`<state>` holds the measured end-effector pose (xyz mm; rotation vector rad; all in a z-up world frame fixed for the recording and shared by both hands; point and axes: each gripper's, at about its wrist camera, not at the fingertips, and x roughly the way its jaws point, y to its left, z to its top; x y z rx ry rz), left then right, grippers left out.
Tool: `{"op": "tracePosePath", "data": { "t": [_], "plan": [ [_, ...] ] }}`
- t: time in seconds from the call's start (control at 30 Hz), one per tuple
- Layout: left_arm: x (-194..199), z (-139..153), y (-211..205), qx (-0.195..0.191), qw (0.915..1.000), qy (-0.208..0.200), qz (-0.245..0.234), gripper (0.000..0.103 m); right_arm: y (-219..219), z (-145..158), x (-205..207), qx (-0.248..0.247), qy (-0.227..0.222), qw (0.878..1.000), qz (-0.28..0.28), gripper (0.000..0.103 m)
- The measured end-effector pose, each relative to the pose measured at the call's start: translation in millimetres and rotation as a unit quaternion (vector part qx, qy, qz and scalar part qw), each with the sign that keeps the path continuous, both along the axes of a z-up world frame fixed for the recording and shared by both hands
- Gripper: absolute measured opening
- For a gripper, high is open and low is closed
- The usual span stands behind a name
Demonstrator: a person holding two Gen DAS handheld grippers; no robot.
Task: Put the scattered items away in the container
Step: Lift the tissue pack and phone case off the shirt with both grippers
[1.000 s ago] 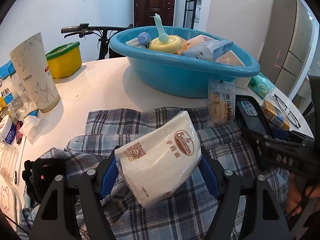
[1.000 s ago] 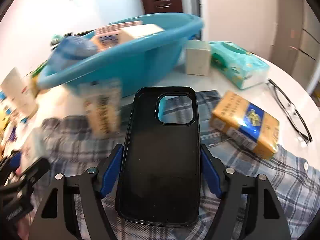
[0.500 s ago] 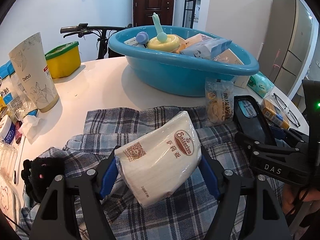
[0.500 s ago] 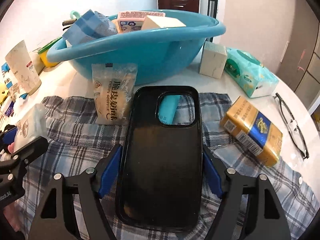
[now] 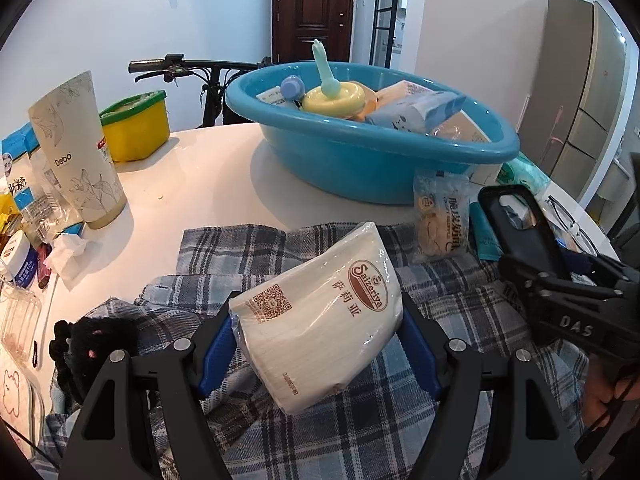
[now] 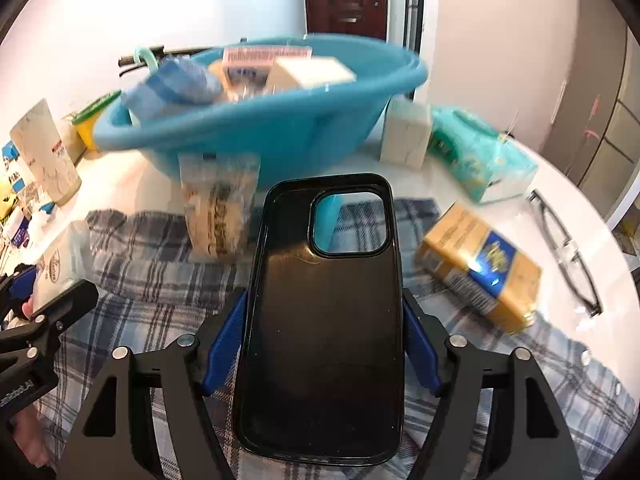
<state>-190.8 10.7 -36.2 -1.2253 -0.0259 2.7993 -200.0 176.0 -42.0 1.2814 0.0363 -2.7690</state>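
My left gripper is shut on a white napkin pack held above the plaid shirt. My right gripper is shut on a black phone case, also seen in the left wrist view. The blue basin, part full of packets and a yellow toy, stands ahead on the white table; it also shows in the right wrist view. A snack bag leans against the basin.
A yellow-blue pack, glasses, a green tissue pack and a white box lie right of the basin. A paper cup, a yellow tub and small packets sit left. A black plush lies near left.
The right gripper with the phone case has swung and shifted, its view now blurred by motion. The left gripper with the napkin pack has barely moved.
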Motion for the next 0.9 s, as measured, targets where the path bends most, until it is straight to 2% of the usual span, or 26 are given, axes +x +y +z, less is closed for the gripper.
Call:
{"op": "tracePosePath", "data": {
  "t": [0.13, 0.27, 0.53, 0.9],
  "plan": [
    [1.7, 3.4, 0.8, -0.003, 1.0, 0.008, -0.001, 0.076, 3.3, 9.7, 7.3, -0.003, 0.023, 1.0, 0.0, 0.071],
    [4.0, 6.8, 1.4, -0.008, 0.9998, 0.018, -0.003, 0.076, 1.0, 11.7, 10.1, -0.015, 0.01, 1.0, 0.013, 0.071],
    [9.1, 10.2, 4.1, -0.012, 0.9997, 0.021, -0.008, 0.076, -5.2, 16.5, 23.4, 0.0, -0.007, 1.0, 0.029, 0.071],
    [17.4, 31.9, 1.6, -0.006, 0.9986, 0.052, 0.003, 0.076, -10.4, 38.2, 37.6, 0.006, 0.036, 0.999, 0.034, 0.071]
  ]
}}
